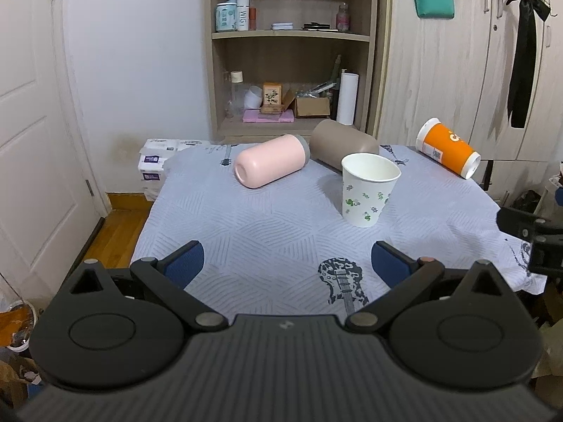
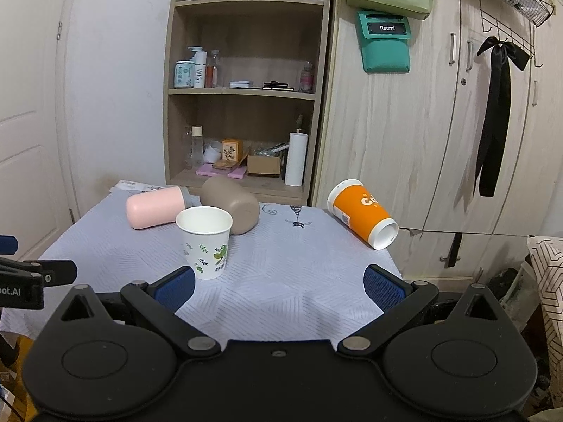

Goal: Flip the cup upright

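Four cups — paper cup [image 1: 367,190] upright, three lying — both grippers empty.

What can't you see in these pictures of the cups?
- Brown cup: in the left wrist view, its lower part is hidden behind the flowery paper cup.
- Orange cup: its lettering is cut off by the cup's curve, in both views.
- Shelf bottles: their small labels are too tiny to read.

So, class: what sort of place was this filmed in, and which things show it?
Probably a room in a home, perhaps a bedroom: a wardrobe, a shelf of toiletry bottles, and a cloth-covered table.
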Available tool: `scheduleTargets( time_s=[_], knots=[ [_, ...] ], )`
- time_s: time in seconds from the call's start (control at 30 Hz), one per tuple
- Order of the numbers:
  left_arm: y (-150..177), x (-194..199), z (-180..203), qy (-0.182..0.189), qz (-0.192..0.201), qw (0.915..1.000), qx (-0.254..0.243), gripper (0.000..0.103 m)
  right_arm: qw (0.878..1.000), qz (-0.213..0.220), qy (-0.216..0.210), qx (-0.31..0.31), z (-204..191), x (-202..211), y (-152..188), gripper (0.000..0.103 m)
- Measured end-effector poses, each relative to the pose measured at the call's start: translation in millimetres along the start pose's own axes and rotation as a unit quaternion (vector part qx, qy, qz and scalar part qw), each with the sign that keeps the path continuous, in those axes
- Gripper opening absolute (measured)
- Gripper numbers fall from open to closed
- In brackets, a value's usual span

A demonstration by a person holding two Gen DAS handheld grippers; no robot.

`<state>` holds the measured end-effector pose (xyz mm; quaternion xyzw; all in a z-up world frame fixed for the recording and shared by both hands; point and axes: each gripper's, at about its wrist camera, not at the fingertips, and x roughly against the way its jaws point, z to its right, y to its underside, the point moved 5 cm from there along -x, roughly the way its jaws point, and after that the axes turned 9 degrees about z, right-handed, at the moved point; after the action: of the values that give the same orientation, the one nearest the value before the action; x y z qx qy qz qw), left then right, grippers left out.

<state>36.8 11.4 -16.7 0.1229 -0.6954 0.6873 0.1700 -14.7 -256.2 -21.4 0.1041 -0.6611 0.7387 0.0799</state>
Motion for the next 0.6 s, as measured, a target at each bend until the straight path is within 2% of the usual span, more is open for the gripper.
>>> scheduleTargets(
  time_s=[0.17,0.5,0.6],
  knots=[
    [0.9,-4.5,-0.2,-0.023,0.008,0.9997,-0.001,0.103,1.0,-0.005,0.003,-0.002,1.2,-1.1,1.8,0.103],
    [3.6,-3.1,2.1,-0.024,0.011,0.9996,-0.013,0.103,1.0,-0.007,0.01,-0.007,4.9,0.1,3.4,0.103],
    [4.2,-2.7,3.5,-0.029,0.015,0.9993,-0.02,0.103,1.0,-0.012,-0.003,-0.02,6.1,0.0,4.2,0.103]
  ],
)
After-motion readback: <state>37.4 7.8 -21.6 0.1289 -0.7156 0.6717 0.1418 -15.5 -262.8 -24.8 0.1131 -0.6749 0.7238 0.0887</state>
